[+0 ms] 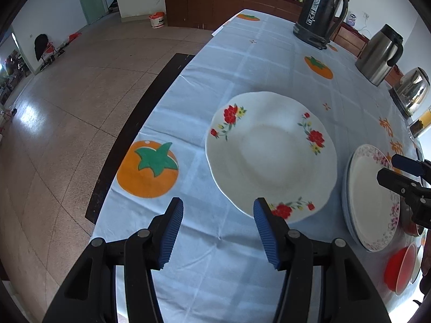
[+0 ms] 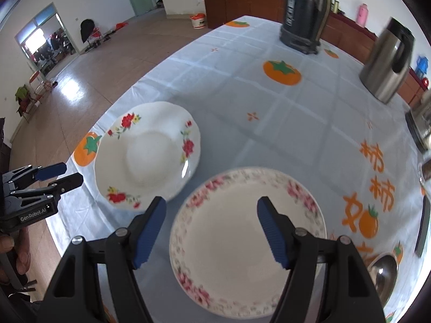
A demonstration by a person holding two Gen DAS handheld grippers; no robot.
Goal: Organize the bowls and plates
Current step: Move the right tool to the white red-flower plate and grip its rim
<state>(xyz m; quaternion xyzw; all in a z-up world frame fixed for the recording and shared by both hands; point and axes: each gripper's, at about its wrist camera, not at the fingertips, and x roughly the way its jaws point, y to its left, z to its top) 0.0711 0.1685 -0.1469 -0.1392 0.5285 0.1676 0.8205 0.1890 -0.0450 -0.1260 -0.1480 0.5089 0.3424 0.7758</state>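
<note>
The red-flowered plate (image 1: 270, 156) lies flat on the tablecloth (image 1: 242, 62), just left of the pink-rimmed plate stack (image 2: 247, 242). The left gripper (image 1: 218, 231) hangs released at the red-flowered plate's near rim, empty. The right gripper (image 2: 211, 231), also released and empty, hovers over the stack. The step looks like gathering: next, the left fingers must straddle that scalloped rim and clench.

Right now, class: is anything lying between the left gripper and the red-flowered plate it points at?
Nothing visible. The left gripper hangs open at the near rim of the red-flowered plate, with only bare tablecloth between its fingers. The pink-rimmed plate stack sits off to one side, clear of the approach.
</note>
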